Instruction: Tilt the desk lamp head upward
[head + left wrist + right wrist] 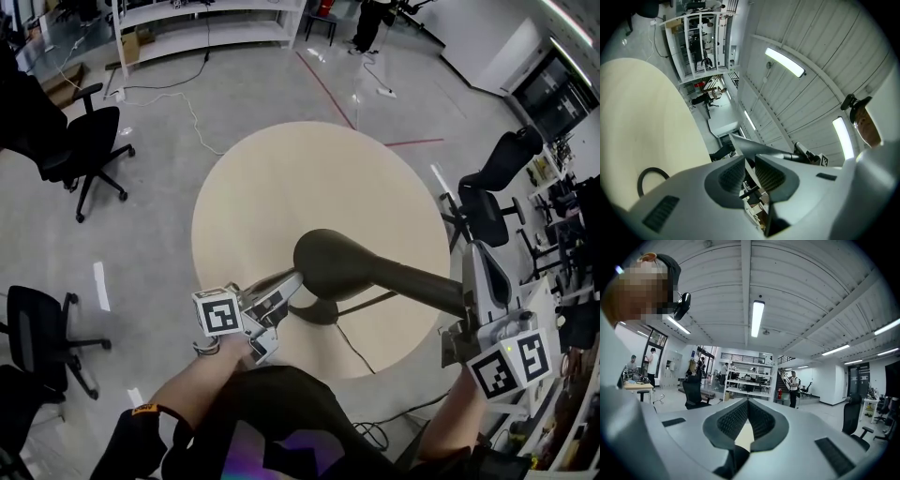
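- The lamp head (330, 262) sits directly ahead of your left gripper's (289, 284) fingertips, over the near middle of the round table (281, 178). Its long axis runs away from those fingers, continuing rightward into the lamp arm (422, 286).
- Your left gripper (749, 161) is nearly closed, with only a thin slit between its pads. The lamp head's edge (754, 149) enters that slit, so you appear to have it pinched by the rim.
- Your left gripper is the nearer one, so I judge the upward tilt falls to it.
- Your right gripper (478, 272) stands off at the far end of the lamp arm, beyond the table edge. Its fingertips (747, 404) meet on nothing.
- Only the head view shows the lamp base (316, 311) just beyond your left fingers, and the cable (356, 349). Only the left gripper view shows the rim between the pads.
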`<state>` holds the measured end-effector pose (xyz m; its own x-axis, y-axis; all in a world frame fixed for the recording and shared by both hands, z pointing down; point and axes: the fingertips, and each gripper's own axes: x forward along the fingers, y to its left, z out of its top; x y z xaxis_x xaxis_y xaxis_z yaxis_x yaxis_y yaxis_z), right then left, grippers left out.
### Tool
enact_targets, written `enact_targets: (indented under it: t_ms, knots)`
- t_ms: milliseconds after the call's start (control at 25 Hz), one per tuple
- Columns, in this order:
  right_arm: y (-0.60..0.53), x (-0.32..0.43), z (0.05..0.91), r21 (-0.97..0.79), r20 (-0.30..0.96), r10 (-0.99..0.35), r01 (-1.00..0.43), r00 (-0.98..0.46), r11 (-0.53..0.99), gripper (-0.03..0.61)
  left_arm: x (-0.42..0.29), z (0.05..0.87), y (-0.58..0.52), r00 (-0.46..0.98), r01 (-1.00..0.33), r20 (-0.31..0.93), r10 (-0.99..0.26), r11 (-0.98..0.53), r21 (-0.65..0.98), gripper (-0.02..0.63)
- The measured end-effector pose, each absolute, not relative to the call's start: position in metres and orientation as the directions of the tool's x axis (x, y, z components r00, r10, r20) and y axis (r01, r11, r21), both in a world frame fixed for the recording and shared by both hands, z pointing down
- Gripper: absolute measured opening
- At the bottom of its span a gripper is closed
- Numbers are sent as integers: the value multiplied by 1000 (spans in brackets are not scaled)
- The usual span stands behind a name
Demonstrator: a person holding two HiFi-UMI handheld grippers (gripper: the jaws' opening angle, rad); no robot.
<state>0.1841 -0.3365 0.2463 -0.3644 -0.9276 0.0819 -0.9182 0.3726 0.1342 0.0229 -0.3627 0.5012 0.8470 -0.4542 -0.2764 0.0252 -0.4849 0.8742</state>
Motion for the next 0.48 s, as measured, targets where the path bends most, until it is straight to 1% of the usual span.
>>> enact_targets:
  t_ms: [480]
  knots:
    - [-321, 200, 263, 47, 52, -946, -946, -319, 321, 14, 3, 475, -377, 848, 9, -300, -437, -554, 833, 106]
